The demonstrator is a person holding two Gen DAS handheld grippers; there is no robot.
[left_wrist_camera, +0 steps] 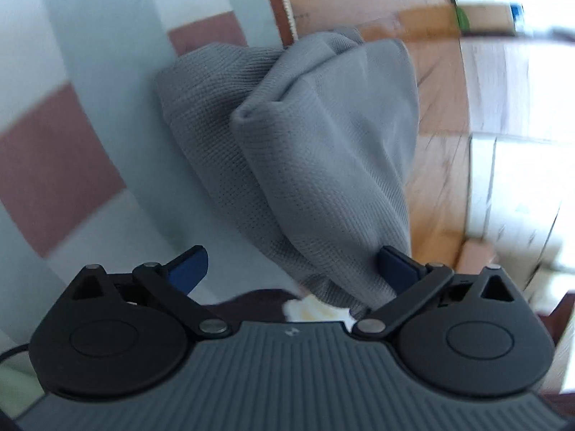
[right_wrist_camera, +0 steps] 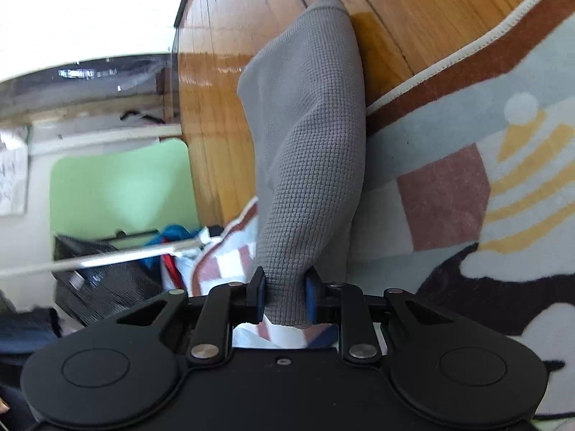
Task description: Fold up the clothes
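Above a patterned rug (left_wrist_camera: 82,82), left wrist view: the left gripper (left_wrist_camera: 291,269) has its blue-tipped fingers (left_wrist_camera: 188,269) spread wide. A grey knit garment (left_wrist_camera: 294,151) hangs bunched between them, its cloth against the right finger only, the left finger standing free over bare rug. Rightward, the rug's corded border (left_wrist_camera: 284,0) meets a wooden floor (left_wrist_camera: 435,107); blurred pale boxes (left_wrist_camera: 517,194) lie at the far right.

Right wrist view: at far left stand a green panel (right_wrist_camera: 118,186) and a dark mesh basket (right_wrist_camera: 104,280), with bright cloths (right_wrist_camera: 172,244) beside it. The wooden floor (right_wrist_camera: 222,107) lies open behind the garment (right_wrist_camera: 309,151), which the right gripper (right_wrist_camera: 285,296) pinches at its lower end, jaws narrow, cloth stretching taut away from it. The rug's white-edged border (right_wrist_camera: 442,64) runs diagonally; rug (right_wrist_camera: 467,179) fills the right.
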